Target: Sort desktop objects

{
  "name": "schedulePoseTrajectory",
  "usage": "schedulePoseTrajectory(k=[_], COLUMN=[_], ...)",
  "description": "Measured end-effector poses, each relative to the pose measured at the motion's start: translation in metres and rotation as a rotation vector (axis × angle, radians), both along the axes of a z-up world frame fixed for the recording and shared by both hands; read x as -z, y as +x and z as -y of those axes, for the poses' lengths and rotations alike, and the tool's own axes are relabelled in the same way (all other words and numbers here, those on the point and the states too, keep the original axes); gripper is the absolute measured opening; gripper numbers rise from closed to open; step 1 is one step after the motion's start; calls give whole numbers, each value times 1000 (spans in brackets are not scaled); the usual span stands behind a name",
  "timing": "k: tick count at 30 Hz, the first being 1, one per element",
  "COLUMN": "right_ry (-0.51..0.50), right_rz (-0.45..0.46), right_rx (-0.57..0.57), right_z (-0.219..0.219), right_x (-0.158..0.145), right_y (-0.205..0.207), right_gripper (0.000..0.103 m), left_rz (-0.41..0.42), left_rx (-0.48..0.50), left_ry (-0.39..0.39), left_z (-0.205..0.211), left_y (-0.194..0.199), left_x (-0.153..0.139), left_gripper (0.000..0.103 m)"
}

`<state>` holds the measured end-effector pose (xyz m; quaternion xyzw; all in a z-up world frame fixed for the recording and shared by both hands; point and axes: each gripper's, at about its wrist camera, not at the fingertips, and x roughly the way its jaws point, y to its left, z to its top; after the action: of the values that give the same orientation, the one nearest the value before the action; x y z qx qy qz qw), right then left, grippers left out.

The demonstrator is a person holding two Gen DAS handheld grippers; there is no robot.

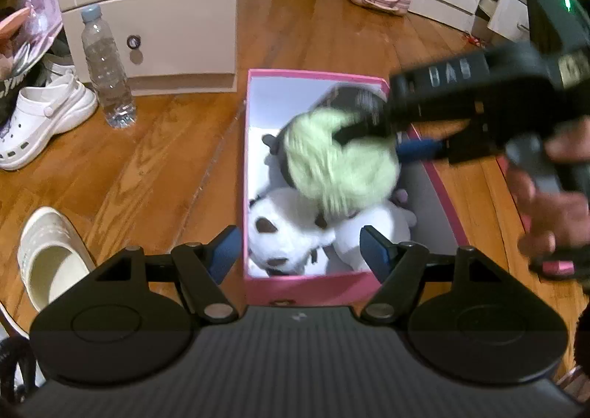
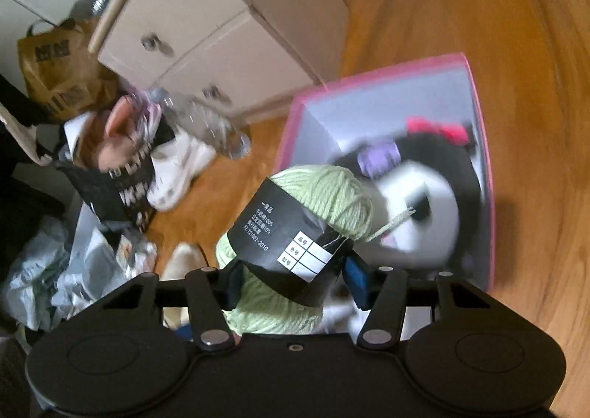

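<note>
yarn skein [image 2: 324, 196]: soft pale-green wool, glossy black paper band, long axis slanting away toward pink cardboard box [image 2: 479, 130] | right gripper [image 2: 295, 283]: fingers clamped on its band, above plush toys [image 1: 295, 230] | left gripper [image 1: 300, 246]: fingers partly open, empty, at box's near end

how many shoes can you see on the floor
2 for sure. A white clog lies by the water bottle, left of the pink box. A cream shoe lies nearer, just left of the left claw. More may hide in the clutter.

Right gripper [image 2: 295, 279] clamped, left gripper [image 1: 298, 252] parted, empty.
</note>
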<state>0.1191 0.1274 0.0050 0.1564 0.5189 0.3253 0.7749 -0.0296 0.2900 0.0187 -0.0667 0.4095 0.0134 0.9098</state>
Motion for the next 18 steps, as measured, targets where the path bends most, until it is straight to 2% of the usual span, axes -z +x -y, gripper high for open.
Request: schedulePoseTrajectory(k=[3, 5, 8, 11, 18], right_ry=[-30, -38, -62, -88, 25], right_rz=[100, 134, 93, 112, 67], right_rx=[-11, -31, -45, -28, 16], right_z=[-16, -26, -35, -30, -11], right_x=[-11, -9, 2, 4, 12], right_y=[19, 33, 50, 47, 46], right_gripper=[60, 62, 71, 72, 73], left_rz=[17, 27, 30, 3, -9], left_rx=[-16, -37, -38, -32, -55], left_ry=[0, 15, 27, 33, 3], left_z=[-6, -10, -14, -17, -24], left_y=[8, 18, 28, 32, 26], left_x=[-2, -4, -4, 2, 11], left_gripper=[71, 71, 71, 71, 71])
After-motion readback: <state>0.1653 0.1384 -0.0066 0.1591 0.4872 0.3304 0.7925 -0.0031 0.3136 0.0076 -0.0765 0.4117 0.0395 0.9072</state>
